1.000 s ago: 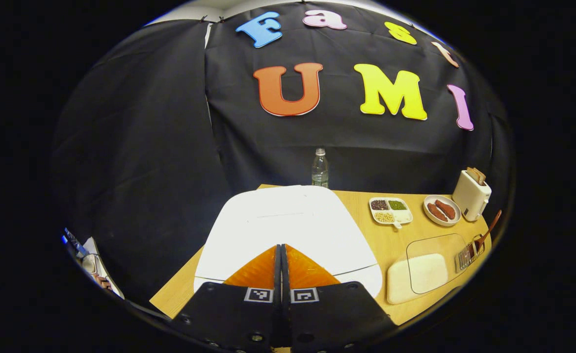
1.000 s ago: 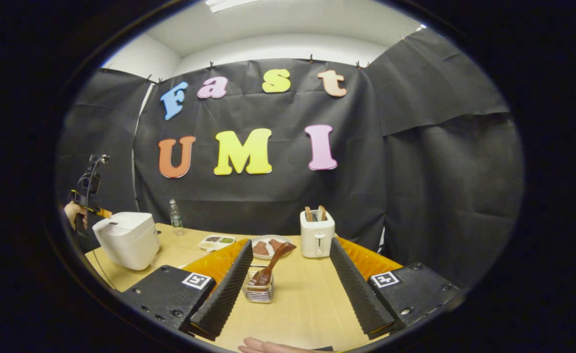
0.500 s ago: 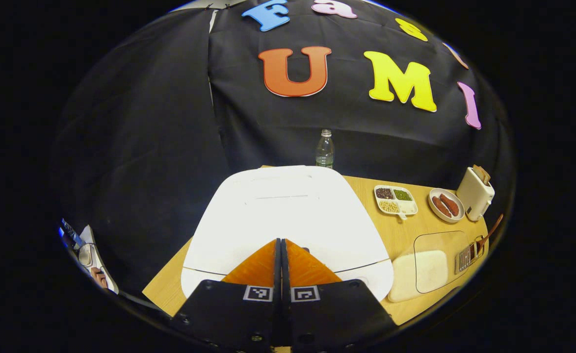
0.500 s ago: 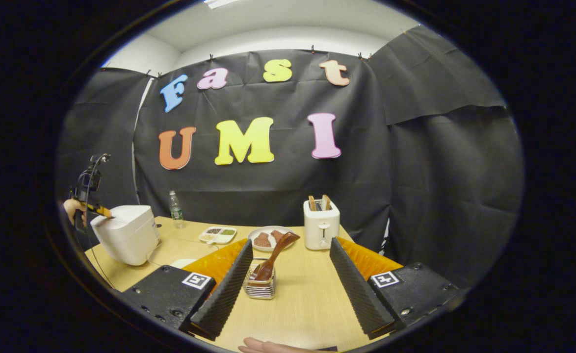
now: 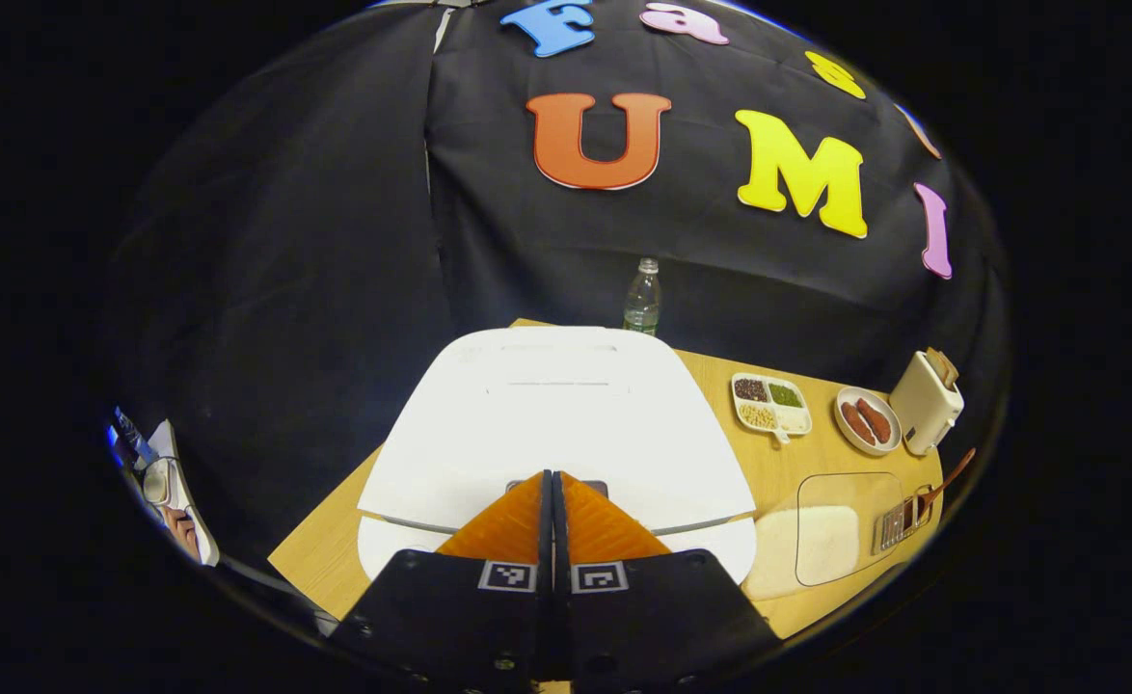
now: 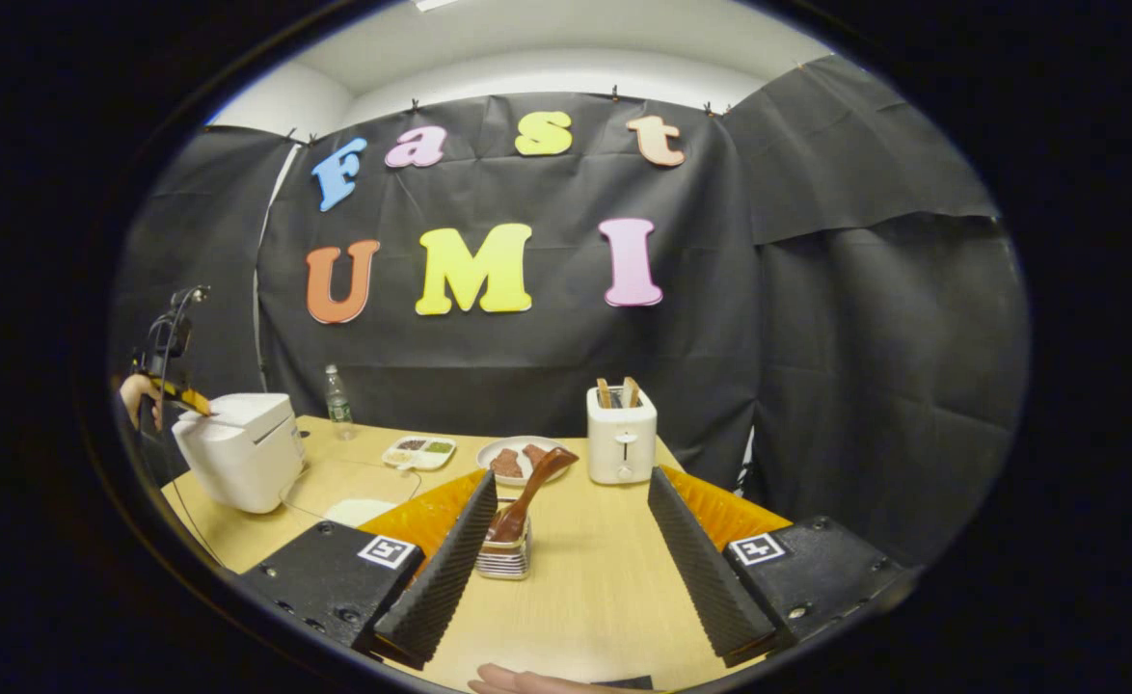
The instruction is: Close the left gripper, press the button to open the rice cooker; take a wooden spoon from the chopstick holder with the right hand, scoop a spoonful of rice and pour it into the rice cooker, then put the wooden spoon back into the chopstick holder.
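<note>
Left gripper [image 5: 554,474] closed, fingers pressed together, tips on the dark button [image 5: 593,486] at the front edge of the white rice cooker [image 5: 556,414]; lid slightly lifted. Right gripper [image 6: 566,482] wide open, holding nothing, above the table [image 6: 585,588]. Between its fingers, farther off: wooden spoon [image 6: 527,496] leaning in the chopstick holder [image 6: 502,559]. Toaster [image 6: 621,445] behind

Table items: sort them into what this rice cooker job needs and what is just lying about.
Needed:
- rice cooker, lid shut
- left gripper, fingers closed, at the cooker's front button
- wooden spoon in the chopstick holder
- container of rice
- right gripper, open

Lying about:
- water bottle
- divided dish of beans
- plate of sausages
- toaster
</note>
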